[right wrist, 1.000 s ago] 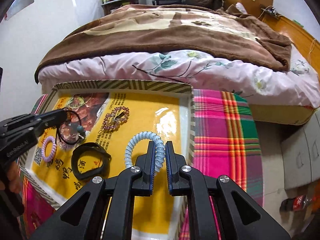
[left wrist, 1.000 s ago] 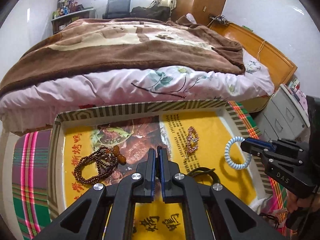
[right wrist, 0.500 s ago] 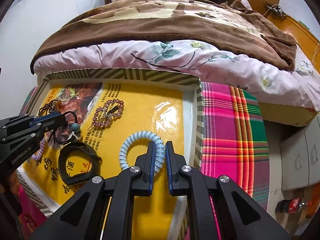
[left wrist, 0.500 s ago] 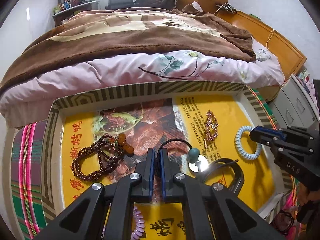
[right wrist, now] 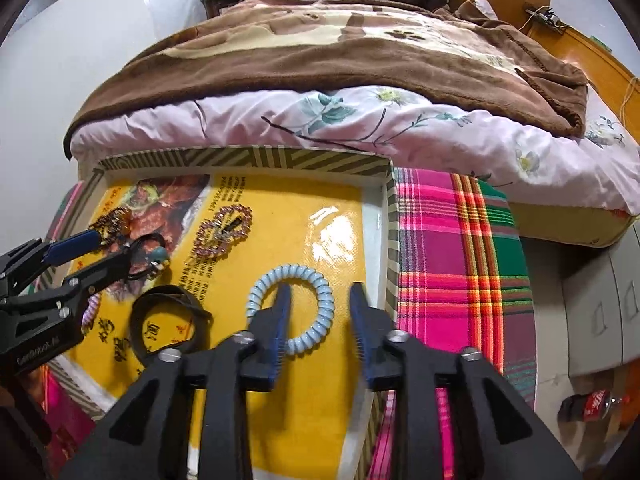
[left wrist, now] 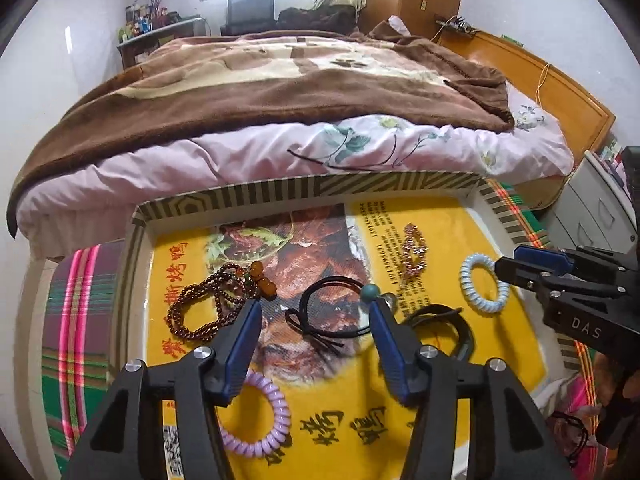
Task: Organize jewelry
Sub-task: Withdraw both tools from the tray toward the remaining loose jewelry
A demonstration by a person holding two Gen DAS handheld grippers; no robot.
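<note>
Yellow printed lining covered the floor of a shallow tray (left wrist: 256,196) with a striped rim, which stood on a plaid cloth (right wrist: 448,248) at the foot of a bed (left wrist: 280,80).

Both tongs pointed steeply down at the tray. The left gripper (left wrist: 316,312) hung over its middle, jaws opening, with a black hair tie (left wrist: 320,320) lying on the lining in the gap, touched by neither pad. The right gripper (right wrist: 318,296) hung near the tray's right wall, jaws also opening; one side of a pale blue coil tie (right wrist: 292,308) lay between the fingers, released.

The left wrist view alone showed a purple coil tie (left wrist: 260,420) at the tray's near edge, and showed clearly a brown bead bracelet (left wrist: 204,304) toward its left side. The right wrist view alone showed a dark bottle (right wrist: 588,404) on the floor beyond the cloth. Both showed a pink rhinestone clip (right wrist: 224,228) toward the tray's far side and a black band (right wrist: 168,324) beside the blue coil.
</note>
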